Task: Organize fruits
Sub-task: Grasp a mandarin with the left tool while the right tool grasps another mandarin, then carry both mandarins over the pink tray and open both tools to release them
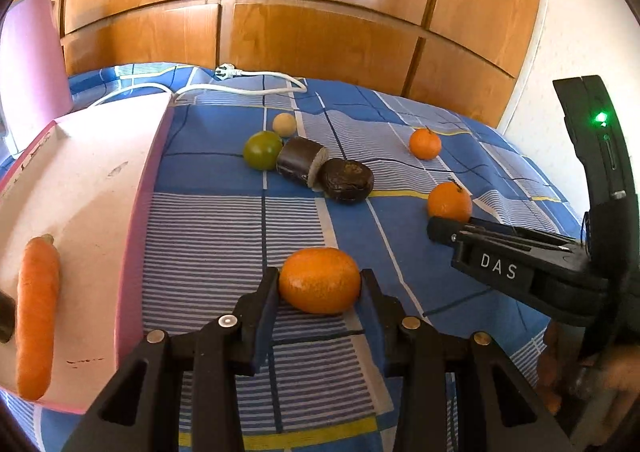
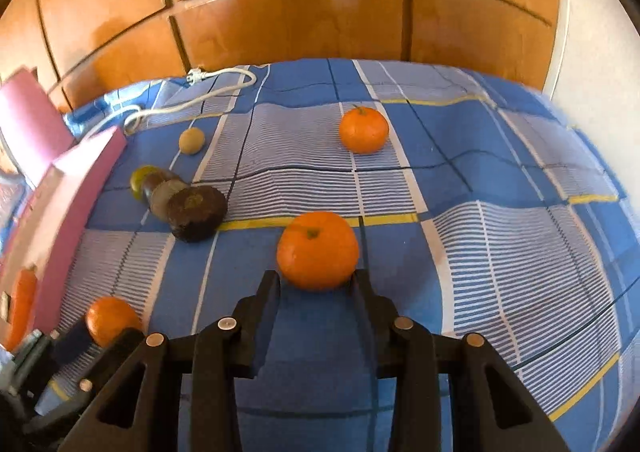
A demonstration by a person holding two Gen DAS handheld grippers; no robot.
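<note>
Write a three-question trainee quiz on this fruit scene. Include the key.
1. True or false: the carrot lies on the pink-edged board.
2. How many oranges show in the left wrist view? A two, B three, C five.
3. Fill in: the left gripper is closed on an ______.
Key: 1 true. 2 B: held orange, middle orange, far orange. 3 orange.

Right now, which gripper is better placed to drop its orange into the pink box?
Left. The left gripper already clamps an orange beside the pink box. The right gripper only reaches its orange, farther away.
</note>
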